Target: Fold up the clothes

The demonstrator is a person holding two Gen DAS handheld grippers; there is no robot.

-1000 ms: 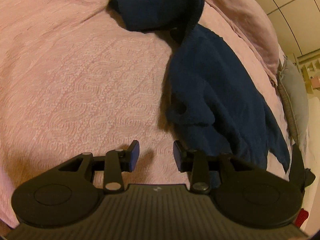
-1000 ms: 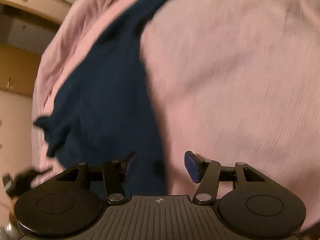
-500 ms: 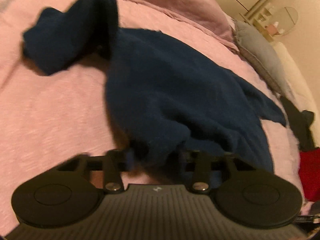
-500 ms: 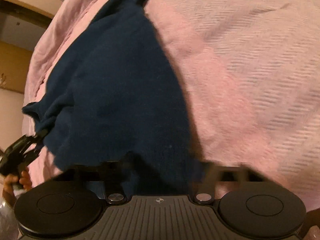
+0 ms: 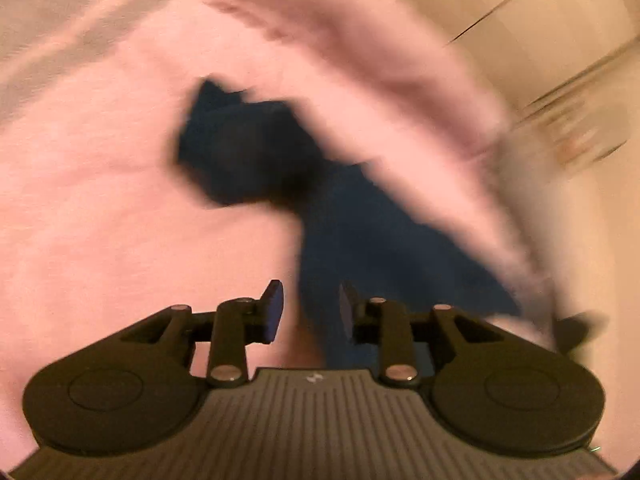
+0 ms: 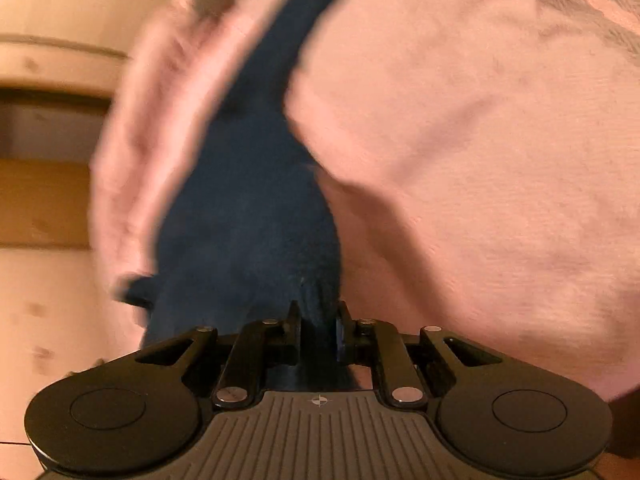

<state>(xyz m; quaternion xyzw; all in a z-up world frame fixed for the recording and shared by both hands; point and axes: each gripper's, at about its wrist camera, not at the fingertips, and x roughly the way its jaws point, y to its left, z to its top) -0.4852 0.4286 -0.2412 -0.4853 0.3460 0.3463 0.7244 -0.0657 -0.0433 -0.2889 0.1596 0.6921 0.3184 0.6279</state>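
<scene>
My right gripper (image 6: 318, 330) has its jaws squeezed tight on the near edge of the dark blue garment (image 6: 248, 216). The cloth bunches up between the two pads and runs away from me in a long strip, up over the pink bed cover (image 6: 500, 180).

My left gripper (image 5: 310, 312) is different. Its jaws are a little way apart and opening. The blue garment (image 5: 360, 248) sits partly between them, closer to the right-hand pad — but I see a gap at the left-hand pad, so they are not pinching it. From there the cloth stretches up and away to a bunched, folded lump (image 5: 236, 152) lying farther off on the bed cover (image 5: 100, 220).

A thick pink quilt (image 5: 380, 92) is heaped along the far side of the garment. In the right view the quilt (image 6: 160, 128) lies on the left of the blue strip. Past the bed there is a pale wall — and something wooden (image 6: 44, 204), too blurry to name.

Both pictures are smeared. I cannot read any words or labels.
</scene>
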